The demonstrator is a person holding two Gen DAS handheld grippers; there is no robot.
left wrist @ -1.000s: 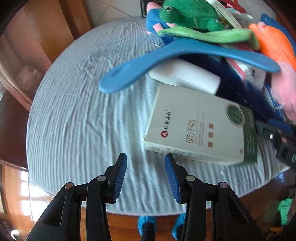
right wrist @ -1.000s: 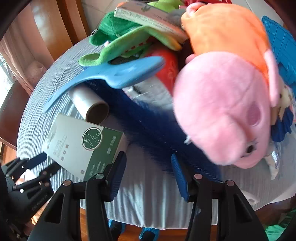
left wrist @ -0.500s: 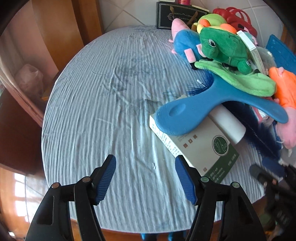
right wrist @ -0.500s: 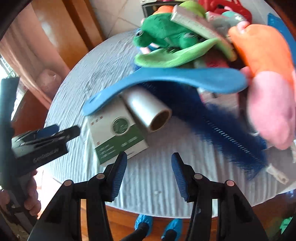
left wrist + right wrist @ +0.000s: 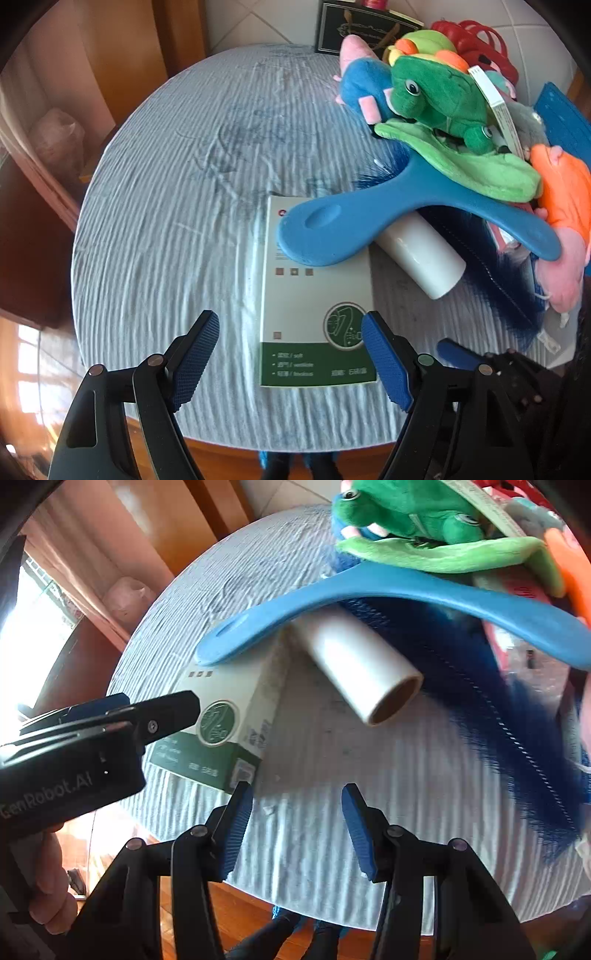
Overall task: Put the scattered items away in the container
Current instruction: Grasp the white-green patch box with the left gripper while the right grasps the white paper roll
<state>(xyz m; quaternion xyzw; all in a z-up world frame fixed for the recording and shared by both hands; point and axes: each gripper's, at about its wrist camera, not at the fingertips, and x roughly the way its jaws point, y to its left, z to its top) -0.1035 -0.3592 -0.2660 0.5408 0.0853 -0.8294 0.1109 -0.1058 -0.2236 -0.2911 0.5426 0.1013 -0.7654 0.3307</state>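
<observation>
A white-and-green box point(image 5: 314, 306) lies flat on the round table's striped cloth point(image 5: 184, 221). My left gripper point(image 5: 290, 339) hovers over the box's near end, jaws opening, pads clear of it. A curved blue plastic handle point(image 5: 369, 221) rests across the box's far end and a white roll point(image 5: 421, 254). In the right wrist view my right gripper point(image 5: 297, 797) stands open over bare cloth, just right of the box point(image 5: 225, 716) and short of the roll point(image 5: 354, 664). The left gripper's fingers point(image 5: 166, 712) reach over the box from the left.
Plush toys are piled at the far right: a green frog point(image 5: 436, 96), a blue one point(image 5: 362, 88), an orange-and-pink one point(image 5: 565, 229). A dark blue bristle brush point(image 5: 498, 709) lies under the handle. A blue perforated plastic piece point(image 5: 565, 114) shows at the right edge. The table's edge is close below both grippers.
The left gripper's jaws have spread wide and it has drawn back, so the box now lies lengthwise before it. The right gripper has swung left, away from the pink plush toward roll and box.
</observation>
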